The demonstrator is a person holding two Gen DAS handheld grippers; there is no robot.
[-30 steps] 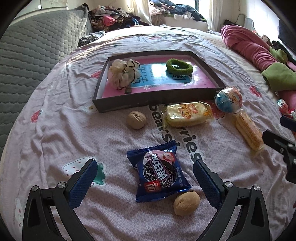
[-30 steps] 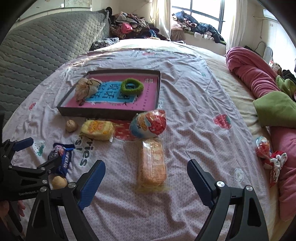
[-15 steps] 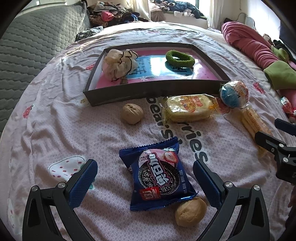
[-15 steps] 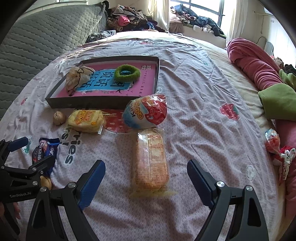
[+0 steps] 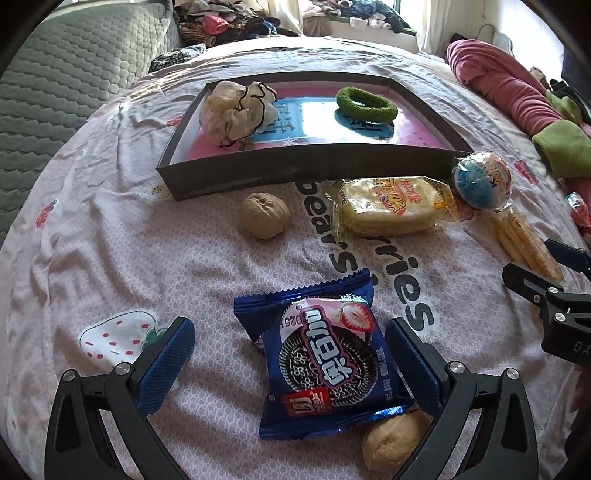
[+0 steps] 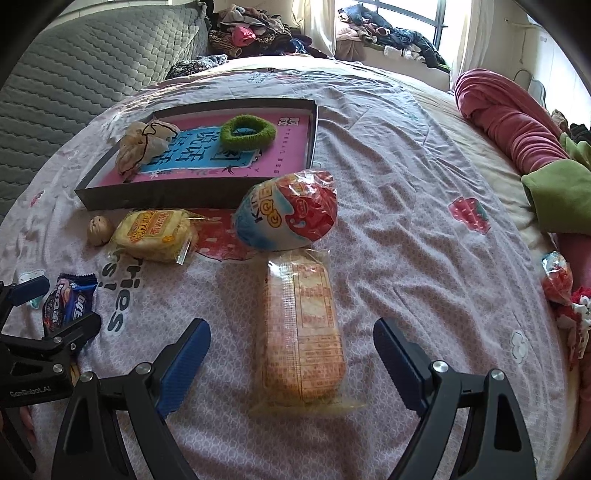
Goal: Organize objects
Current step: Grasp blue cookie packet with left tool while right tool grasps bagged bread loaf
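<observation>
On the bed lies a blue cookie packet [image 5: 325,365], and my left gripper [image 5: 291,365] stands open around it, pads apart from the wrapper. A walnut [image 5: 391,439] pokes out under the packet's near corner. A long orange cracker pack [image 6: 301,332] lies between the open jaws of my right gripper [image 6: 291,363], which does not touch it. A dark shallow box [image 5: 306,166] with a pink bottom holds a cloth pouch [image 5: 236,110] and a green hair tie [image 5: 365,105]. Before the box lie a second walnut [image 5: 263,216], a yellow biscuit pack [image 5: 388,210] and a wrapped toy egg [image 6: 288,214].
A grey quilted headboard [image 6: 85,66] rises at the left. Rolled pink bedding [image 6: 509,118] and a green cloth [image 6: 557,195] lie along the right side. Small red wrapped things [image 6: 557,280] sit near the right edge. Piled clothes [image 6: 258,33] lie at the far end.
Both grippers have sunk toward the bed. The cookie packet and the cracker pack now look larger and sit lower between the jaws. No object has moved.
</observation>
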